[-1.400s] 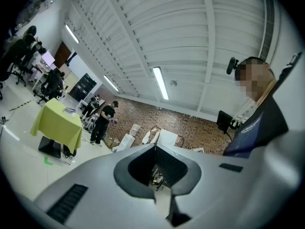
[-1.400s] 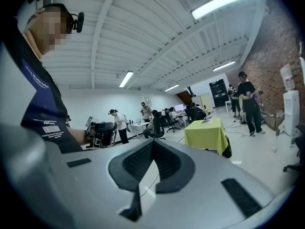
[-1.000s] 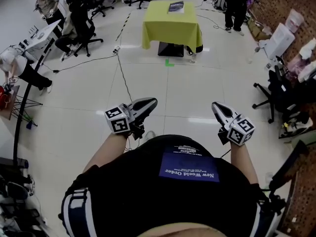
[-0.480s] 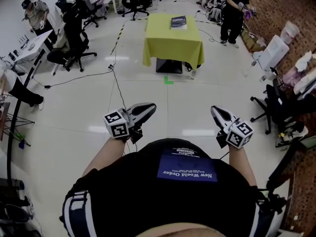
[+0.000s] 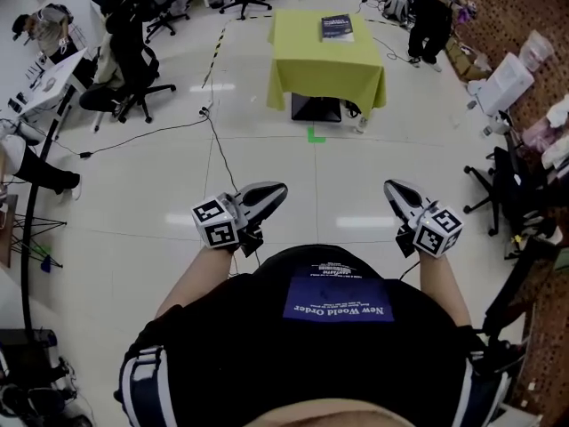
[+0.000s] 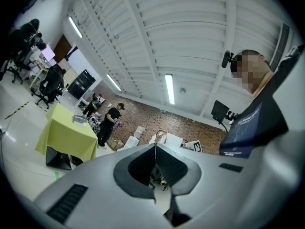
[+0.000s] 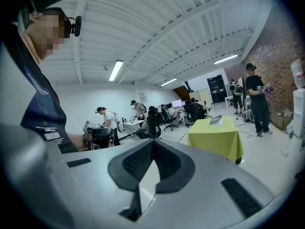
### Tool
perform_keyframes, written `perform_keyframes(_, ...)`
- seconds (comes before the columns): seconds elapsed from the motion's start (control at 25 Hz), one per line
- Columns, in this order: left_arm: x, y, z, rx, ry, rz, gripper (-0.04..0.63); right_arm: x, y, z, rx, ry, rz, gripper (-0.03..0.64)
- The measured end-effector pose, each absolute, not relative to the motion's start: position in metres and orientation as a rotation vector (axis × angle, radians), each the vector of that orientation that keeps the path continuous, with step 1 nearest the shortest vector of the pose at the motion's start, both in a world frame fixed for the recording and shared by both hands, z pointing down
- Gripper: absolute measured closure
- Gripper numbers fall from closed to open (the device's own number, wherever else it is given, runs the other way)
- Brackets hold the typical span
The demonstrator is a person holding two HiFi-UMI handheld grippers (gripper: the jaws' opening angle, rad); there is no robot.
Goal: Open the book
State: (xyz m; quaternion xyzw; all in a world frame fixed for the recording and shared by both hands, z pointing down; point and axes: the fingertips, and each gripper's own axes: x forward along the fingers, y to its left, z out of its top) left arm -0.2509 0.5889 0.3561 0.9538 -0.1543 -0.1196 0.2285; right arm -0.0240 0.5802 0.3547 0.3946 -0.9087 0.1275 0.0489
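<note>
Two tools sit low before us in the head view, left tool (image 5: 277,189) and right tool (image 5: 389,188), above the floor (image 5: 293,176); the book (image 5: 337,27) lies closed on the yellow table (image 5: 325,60), well ahead of both. In the left gripper view, the jaws are pressed together, empty. In the right gripper view, the jaws likewise meet on nothing.

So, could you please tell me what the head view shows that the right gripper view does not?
Only the head view shows the left tool, the green floor mark and a black cable trailing across the floor. Only the right gripper view shows the ceiling lights and, close up, the right tool with its jaws shut on nothing. Both show the yellow-green table, the closed book lying on it, and a bystander in black standing near it.
</note>
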Motion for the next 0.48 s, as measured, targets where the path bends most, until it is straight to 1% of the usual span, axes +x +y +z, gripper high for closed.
perform_keyframes(0.24,-0.250,0.537,0.359,2.588,-0.504,-0.307,0.589,-0.028,0.514,0.358,1.114,-2.824,0.386,0.630)
perform_keyframes(0.48,-0.215,0.463,0.347,2.597,-0.655,-0.327,0.589,0.010,0.423,0.363,0.981,-2.876,0.358,0.630)
